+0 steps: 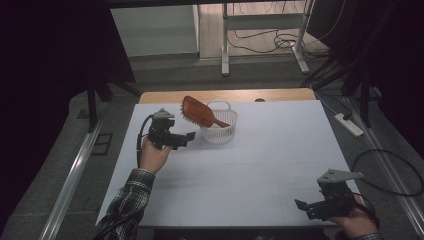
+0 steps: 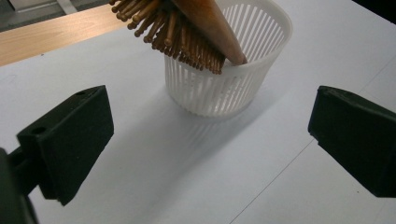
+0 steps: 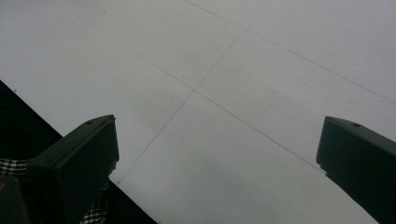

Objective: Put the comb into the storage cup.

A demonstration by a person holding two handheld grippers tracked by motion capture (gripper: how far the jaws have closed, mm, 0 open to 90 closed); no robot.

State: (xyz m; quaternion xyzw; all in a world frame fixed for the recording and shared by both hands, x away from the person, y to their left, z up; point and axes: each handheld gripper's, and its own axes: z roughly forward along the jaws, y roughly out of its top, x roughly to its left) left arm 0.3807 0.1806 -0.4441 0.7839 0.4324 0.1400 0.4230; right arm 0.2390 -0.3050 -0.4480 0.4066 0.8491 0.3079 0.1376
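Left gripper (image 1: 186, 138) held with jaws spread wide apart, clamped on nothing, hovering over the white table (image 1: 260, 165) just left of the white basket (image 1: 220, 127) and aimed toward it. Seen through the left gripper view as two black pads well apart, with the slatted basket (image 2: 224, 88) standing upright between and beyond them, not touching either. Hairbrush (image 1: 196, 112) found propped in that basket, reddish wooden back up and tilted, handle end down inside the rim, bristled head sticking out over the basket's left edge toward the far side of the table. Bristles (image 2: 173, 35) shown close in the left gripper view, wooden pins pointing down and resting against the basket's near rim, with the brush's back (image 2: 210, 23) sloping into the basket. Right gripper (image 1: 305, 206) held low at the near right corner of the table, well apart from basket and brush, jaws likewise open and holding nothing. Confirmed in the right gripper view by two dark pads set far apart over bare white tabletop (image 3: 233, 93), with a plaid sleeve (image 3: 95, 214) glimpsed at the lower left edge. Left forearm in a plaid sleeve (image 1: 127, 200) stretched in from the bottom of the high view.
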